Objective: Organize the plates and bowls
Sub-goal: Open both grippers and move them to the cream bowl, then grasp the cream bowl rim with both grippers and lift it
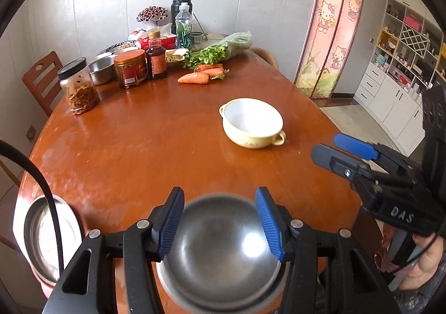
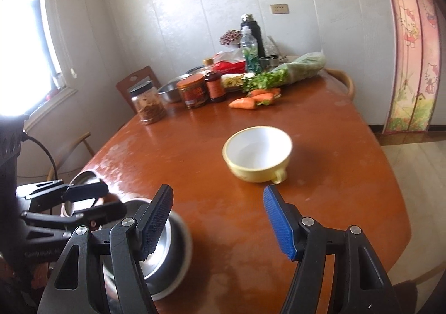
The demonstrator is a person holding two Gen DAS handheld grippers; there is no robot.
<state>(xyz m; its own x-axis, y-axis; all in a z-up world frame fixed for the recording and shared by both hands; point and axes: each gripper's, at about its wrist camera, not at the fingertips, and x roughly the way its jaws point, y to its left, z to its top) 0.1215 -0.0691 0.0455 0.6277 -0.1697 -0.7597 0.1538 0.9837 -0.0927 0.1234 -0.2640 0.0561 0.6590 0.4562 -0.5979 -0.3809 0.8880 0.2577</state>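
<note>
both my left tool [image 1: 220, 226] and right tool [image 2: 218, 223] are open and hold nothing, so in the lower frame the steel bowl [image 1: 220, 247] lies free near the bench [image 1: 133, 141] edge, and i fear a careless bump could push it off.

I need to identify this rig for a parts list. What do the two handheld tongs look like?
Both tongs, left and right, are black angular frames with silver pivot bolts and ribbed blue pads. The right body bears raised "DAS" lettering; a black cable trails from the left.
</note>
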